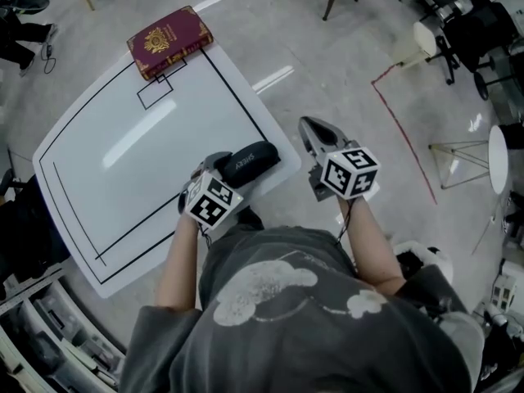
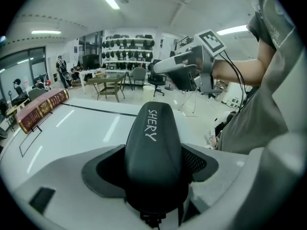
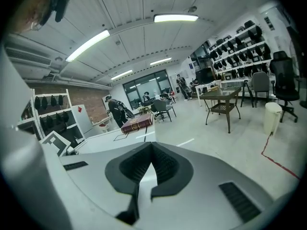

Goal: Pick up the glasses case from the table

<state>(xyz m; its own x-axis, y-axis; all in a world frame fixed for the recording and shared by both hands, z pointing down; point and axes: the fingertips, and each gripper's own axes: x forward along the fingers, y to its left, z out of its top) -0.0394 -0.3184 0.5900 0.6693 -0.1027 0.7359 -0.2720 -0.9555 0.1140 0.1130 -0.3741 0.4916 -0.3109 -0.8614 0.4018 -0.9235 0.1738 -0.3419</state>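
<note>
A black glasses case [image 1: 252, 163] printed "SHERY" lies at the near right corner of the white table [image 1: 123, 137]. My left gripper [image 1: 216, 165] holds the case's near end: in the left gripper view the case [image 2: 153, 143] fills the space between the jaws and both dark pads [image 2: 199, 163] touch its sides. My right gripper [image 1: 309, 126] hovers beyond the table's right edge, over the floor, with nothing in it. In the right gripper view its jaws [image 3: 152, 150] are shut, pad against pad.
A dark red book [image 1: 169, 41] lies at the table's far corner, also visible as the book [image 2: 41, 108] at left in the left gripper view. Black lines are drawn on the tabletop. Chairs, a stool [image 1: 497, 147] and red floor tape [image 1: 401, 129] lie to the right.
</note>
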